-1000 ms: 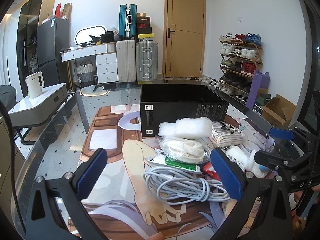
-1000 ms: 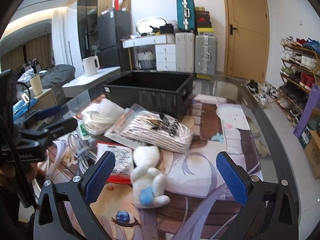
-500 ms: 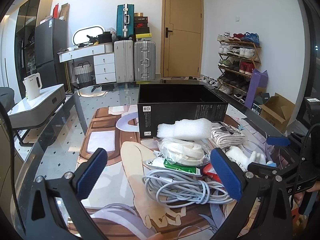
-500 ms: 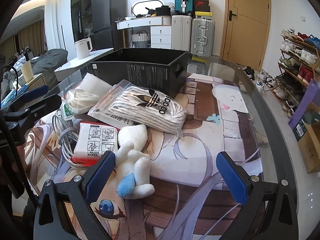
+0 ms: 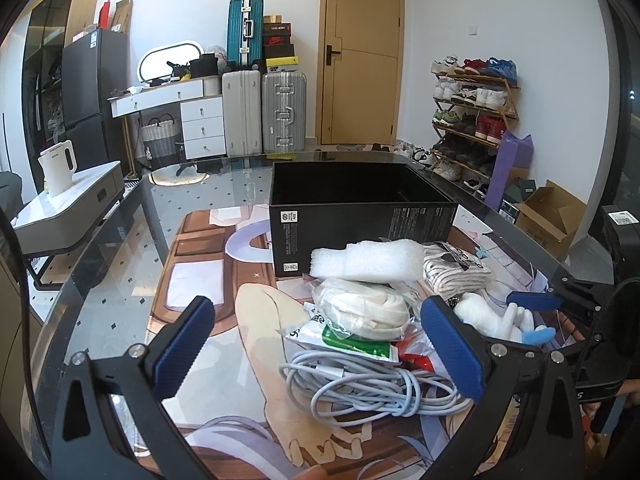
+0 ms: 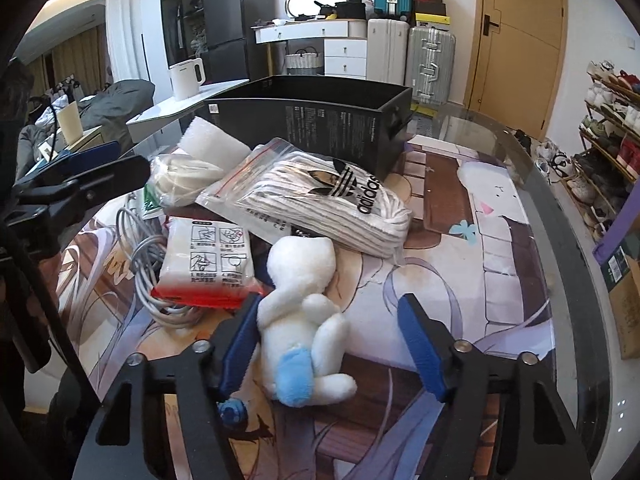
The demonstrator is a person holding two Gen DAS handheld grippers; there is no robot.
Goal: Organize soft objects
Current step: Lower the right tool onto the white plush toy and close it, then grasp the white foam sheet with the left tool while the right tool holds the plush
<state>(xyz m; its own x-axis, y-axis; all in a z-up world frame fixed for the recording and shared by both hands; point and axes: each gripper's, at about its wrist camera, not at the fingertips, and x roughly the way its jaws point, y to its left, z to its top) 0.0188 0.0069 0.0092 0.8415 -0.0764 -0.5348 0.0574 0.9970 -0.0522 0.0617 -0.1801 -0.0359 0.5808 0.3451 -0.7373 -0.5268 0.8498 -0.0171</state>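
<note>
White plush toy (image 6: 298,312), blue tail; black box (image 6: 312,124)

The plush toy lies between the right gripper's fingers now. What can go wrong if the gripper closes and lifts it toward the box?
1. The right gripper is open around the plush toy; its left finger is close to the red-edged packet and may catch it.
2. The grip sits low on the toy, so its head may sag and drag on the sock bag.
3. The cable lies beside the toy and may snag.
</note>
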